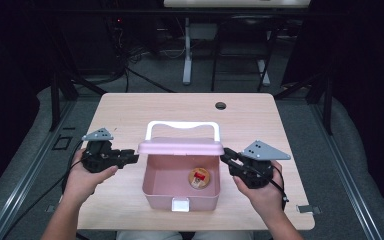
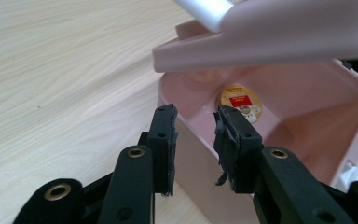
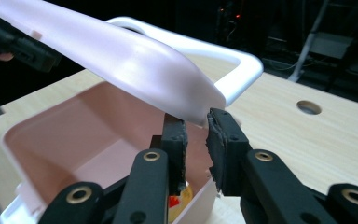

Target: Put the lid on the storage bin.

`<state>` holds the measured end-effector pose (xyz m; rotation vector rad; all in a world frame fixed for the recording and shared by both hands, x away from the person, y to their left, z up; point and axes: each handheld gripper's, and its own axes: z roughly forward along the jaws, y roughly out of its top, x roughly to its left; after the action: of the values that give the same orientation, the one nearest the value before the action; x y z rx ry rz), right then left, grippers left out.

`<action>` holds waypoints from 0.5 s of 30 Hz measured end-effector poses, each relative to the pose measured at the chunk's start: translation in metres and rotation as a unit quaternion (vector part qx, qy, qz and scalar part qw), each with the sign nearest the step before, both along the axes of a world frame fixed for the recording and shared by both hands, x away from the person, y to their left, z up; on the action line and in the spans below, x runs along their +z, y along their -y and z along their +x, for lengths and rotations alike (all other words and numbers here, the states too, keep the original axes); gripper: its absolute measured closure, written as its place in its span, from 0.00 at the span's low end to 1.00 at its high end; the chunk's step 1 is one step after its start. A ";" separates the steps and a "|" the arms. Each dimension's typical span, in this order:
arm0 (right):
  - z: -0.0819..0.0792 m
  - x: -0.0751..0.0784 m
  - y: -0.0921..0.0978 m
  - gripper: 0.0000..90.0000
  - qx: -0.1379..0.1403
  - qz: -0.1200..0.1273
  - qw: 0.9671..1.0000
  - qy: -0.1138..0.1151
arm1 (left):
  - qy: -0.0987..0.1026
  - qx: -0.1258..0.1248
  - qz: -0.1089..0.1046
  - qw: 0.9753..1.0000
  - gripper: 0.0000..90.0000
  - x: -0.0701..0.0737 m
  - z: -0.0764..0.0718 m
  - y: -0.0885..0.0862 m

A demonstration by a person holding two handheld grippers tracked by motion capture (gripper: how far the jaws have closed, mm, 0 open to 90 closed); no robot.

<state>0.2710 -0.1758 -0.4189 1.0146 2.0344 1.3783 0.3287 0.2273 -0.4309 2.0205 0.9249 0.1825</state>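
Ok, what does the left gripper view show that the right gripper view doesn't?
Left gripper view: the red label of the round gold tin face-on, and the left gripper with its fingers seemingly astride the box wall. Right gripper view: the cable hole in the table and the lid's top surface. Both: the pink box, open, with its lid raised.

A lab or recording studio, not a home; a plain wooden table [image 1: 130,107] with a cable hole [image 1: 221,105] stands between black metal frame rails [image 1: 55,95]; loose cables [image 1: 145,77] run over grey carpet; dark surroundings enclose everything.
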 end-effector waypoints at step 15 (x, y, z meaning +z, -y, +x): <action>-0.020 -0.029 0.014 0.82 0.032 0.004 0.999 -0.025 | 0.010 -0.026 0.005 1.000 0.74 -0.003 -0.025 0.007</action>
<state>0.2510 -0.1901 -0.4476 1.0045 2.1158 1.4067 0.3041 0.2202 -0.4341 2.0471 0.8588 0.1790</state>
